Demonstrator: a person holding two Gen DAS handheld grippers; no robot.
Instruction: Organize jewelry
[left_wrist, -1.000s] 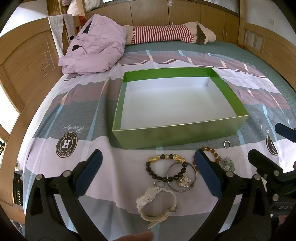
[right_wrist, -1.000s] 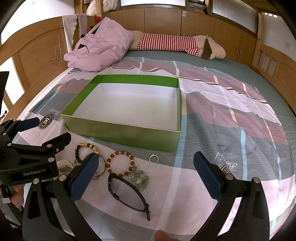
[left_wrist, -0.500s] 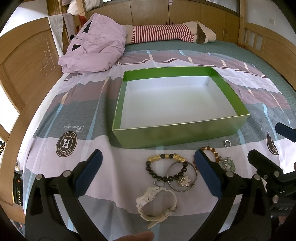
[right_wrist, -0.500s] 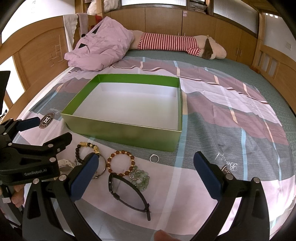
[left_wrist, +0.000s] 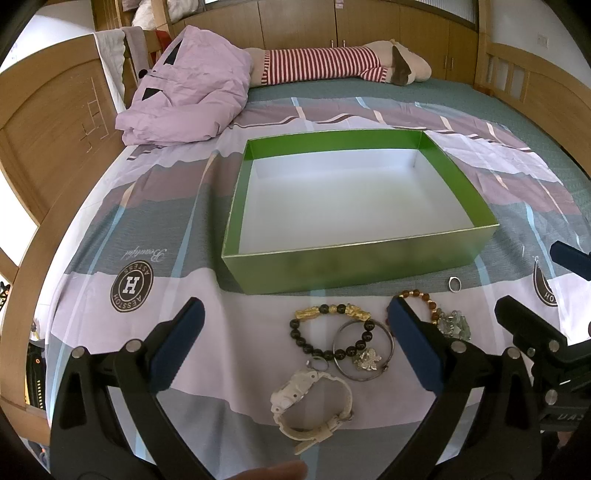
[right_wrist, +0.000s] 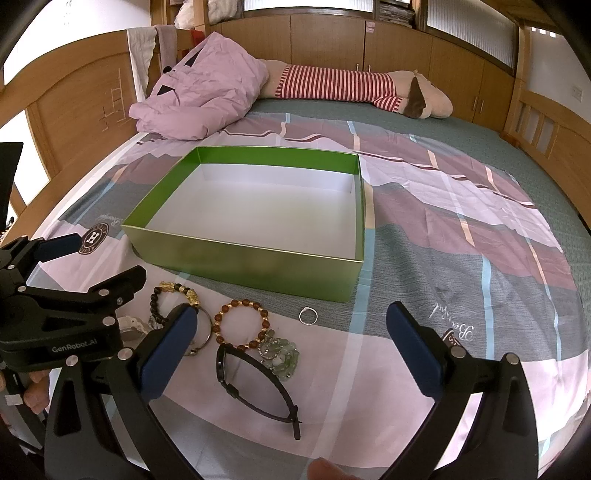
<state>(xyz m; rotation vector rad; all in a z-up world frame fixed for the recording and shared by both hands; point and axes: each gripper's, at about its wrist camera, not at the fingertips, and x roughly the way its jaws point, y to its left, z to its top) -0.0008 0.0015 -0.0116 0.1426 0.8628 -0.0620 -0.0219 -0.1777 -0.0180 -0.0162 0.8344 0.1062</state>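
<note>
1. Nothing has really changed over the last second: both of your grippers hover in the same spots and no piece has moved. So you're at the very start, with every item yet to go in.
2. Your left gripper (left_wrist: 293, 343) is spread wide with nothing between the pads, hanging over the near cluster. Your right gripper (right_wrist: 291, 345) is just as wide open and empty, a bit further right.
3. Closest to you lies the white watch (left_wrist: 312, 406), strap curled into a loop, lying on its side. The black watch (right_wrist: 255, 384) is flat with its strap splayed open, so it's a floppy grab.
4. Just behind those: the silver bangle (left_wrist: 364, 349) with a small charm inside it, overlapping the black-and-gold bead bracelet (left_wrist: 330, 328). Those two touch, so picking one may drag the other.
5. To the right is the amber bead bracelet (right_wrist: 240, 325), touching a pile of pale green stones (right_wrist: 280, 350).
6. The small silver ring (right_wrist: 308, 316) sits alone near the box wall, tiny and probably the fiddliest pinch.
7. Past all that, the green box (left_wrist: 354, 266) is open on the bedsheet (left_wrist: 155, 206), white inside, nothing in it.
8. I'd start with the white watch, since it's bulky and clear of the rest.
</note>
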